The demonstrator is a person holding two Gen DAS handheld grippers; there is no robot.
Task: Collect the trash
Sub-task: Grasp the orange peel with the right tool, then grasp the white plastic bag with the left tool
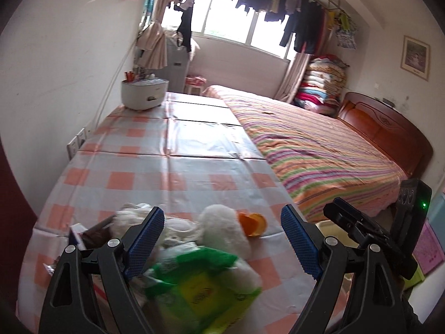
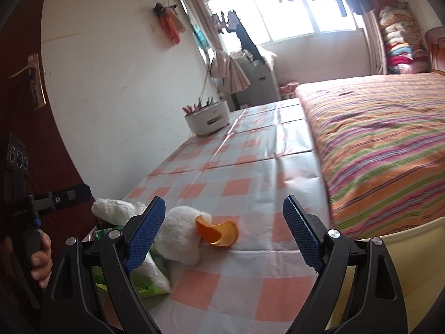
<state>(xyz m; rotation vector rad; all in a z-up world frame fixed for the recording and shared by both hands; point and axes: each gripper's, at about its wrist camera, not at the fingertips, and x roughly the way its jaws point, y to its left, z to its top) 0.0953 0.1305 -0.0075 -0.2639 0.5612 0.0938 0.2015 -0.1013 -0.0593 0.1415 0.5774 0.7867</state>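
A: Nearest the left gripper [image 1: 221, 235] is the green wrapper [image 1: 200, 278], glossy crinkled film with a yellow panel, lying at six o'clock between the jaws. They stand wide apart and grip nothing.

B: And the right gripper [image 2: 222, 235]?

A: Its jaws gape just as wide and are also empty. The orange peel [image 2: 218, 232] lies at about eleven o'clock from its centre, a curled waxy cup resting against the white fluffy wad [image 2: 178, 238].

B: How would you take the next piece?

A: I'd judge the peel is the easy one: come down over it, set the ribbed blue pads across the curl's width and close gently so it doesn't skid on the slick checked tablecloth [image 2: 250, 286]. The film wrapper is springy, so pinch a fold rather than the flat face.

B: What else is in the heap?

A: At ten o'clock in the left view there's crumpled white tissue [image 1: 133, 215], soft and shapeless, and a dark brown wrapper [image 1: 96, 236] beside it.

B: And beyond?

A: At twelve o'clock, well apart, is a rounded white container [image 1: 144, 93] holding sticks. A pale bin rim [image 2: 403, 239] shows at three o'clock, likely where the trash goes.
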